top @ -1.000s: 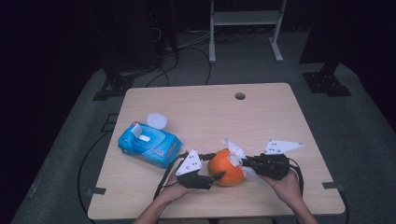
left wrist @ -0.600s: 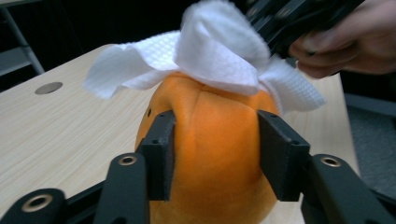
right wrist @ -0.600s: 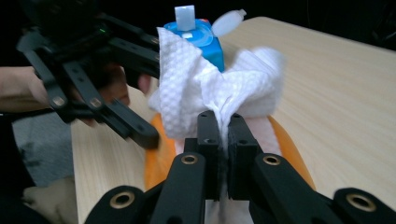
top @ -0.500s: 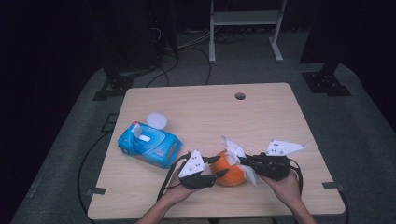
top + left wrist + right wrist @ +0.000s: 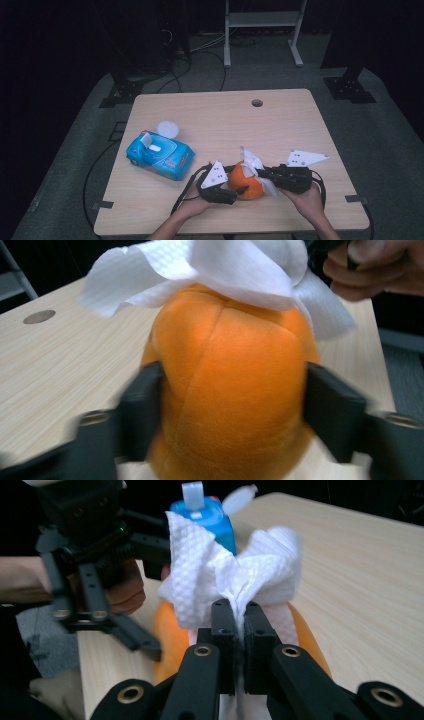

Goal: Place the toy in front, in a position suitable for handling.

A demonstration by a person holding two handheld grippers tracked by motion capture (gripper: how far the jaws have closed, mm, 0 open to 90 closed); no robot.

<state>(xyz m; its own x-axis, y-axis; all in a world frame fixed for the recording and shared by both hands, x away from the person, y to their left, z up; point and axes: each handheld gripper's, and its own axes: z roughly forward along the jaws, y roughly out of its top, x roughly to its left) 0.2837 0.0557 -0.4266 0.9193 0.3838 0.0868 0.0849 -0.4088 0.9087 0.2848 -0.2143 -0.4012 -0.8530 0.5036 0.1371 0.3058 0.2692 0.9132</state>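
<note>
Orange plush fruit [image 5: 244, 182] sits near the bench's front edge [image 5: 230, 227], clamped by the left tongs [image 5: 235, 191]; the right tongs [image 5: 264, 175] pinch a white wipe [image 5: 251, 162] over it. Risk: rubbing could twist the soft toy loose. Open bench lies behind; the wipes pack [image 5: 160, 155] stands clear.

A light wooden table [image 5: 215, 125] with a small round hole [image 5: 257, 103] near the middle of its far edge stands on grey floor. On its left part lies a blue pack of wipes [image 5: 159, 156] with its flap open, and just beyond it a small white round lid [image 5: 168, 128] rests on the wood. Near the front edge, right of centre, an orange plush ball [image 5: 244, 182] sits on the tabletop with a white tissue [image 5: 252, 162] draped over it.
</note>
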